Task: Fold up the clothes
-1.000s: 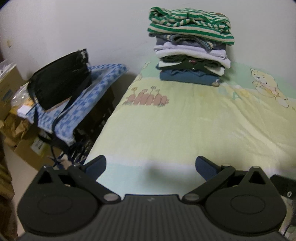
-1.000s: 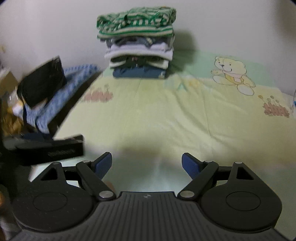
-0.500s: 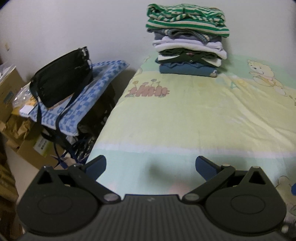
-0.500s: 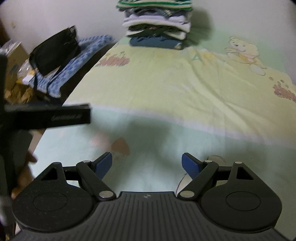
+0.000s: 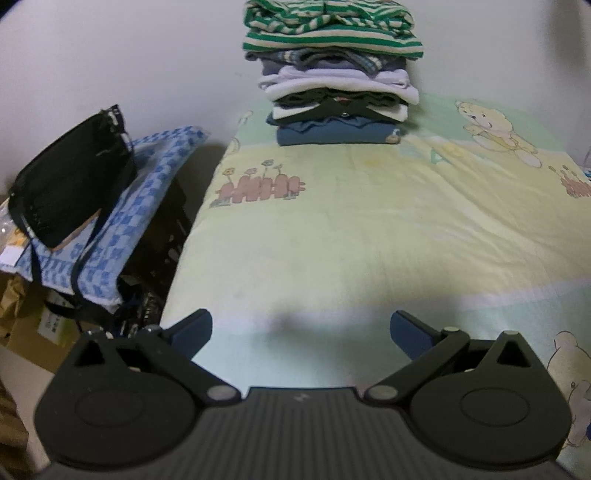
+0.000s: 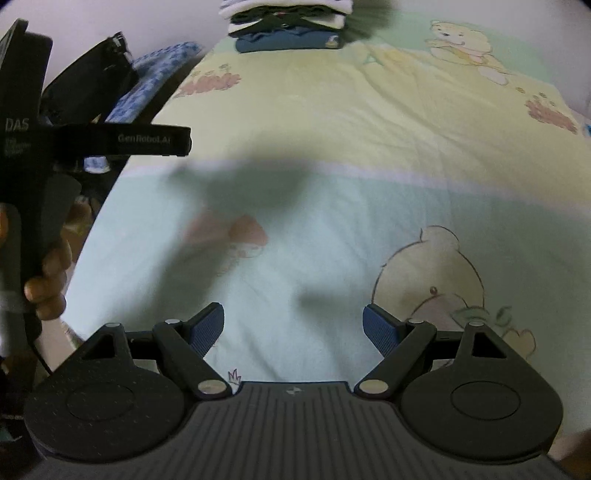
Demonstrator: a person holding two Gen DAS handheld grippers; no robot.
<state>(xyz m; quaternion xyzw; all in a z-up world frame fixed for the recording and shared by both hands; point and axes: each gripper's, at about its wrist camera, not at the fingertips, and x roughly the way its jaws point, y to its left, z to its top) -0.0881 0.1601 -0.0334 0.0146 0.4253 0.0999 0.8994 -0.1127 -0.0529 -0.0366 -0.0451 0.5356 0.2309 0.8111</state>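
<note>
- While both hang above the bedsheet [image 5: 369, 236], the left gripper [image 5: 301, 330] and right gripper [image 6: 293, 325] stand spread, holding nothing.
- Seen from the right wrist, the left unit reads "GenRobot.AI" and "DAS"; smaller print is illegible.
- Folded clothes stack [image 5: 332, 70] sits at the bed's far edge against the wall.

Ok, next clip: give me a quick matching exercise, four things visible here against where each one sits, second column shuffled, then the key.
Things:
1. striped green top
2. dark blue garment
3. black bag
4. picket fence print

Places:
A. bottom of the folded stack
B. on the checked blue cloth beside the bed
C. top of the folded stack
D. on the bedsheet, near its left edge

Pairs: 1-C, 2-A, 3-B, 4-D
</note>
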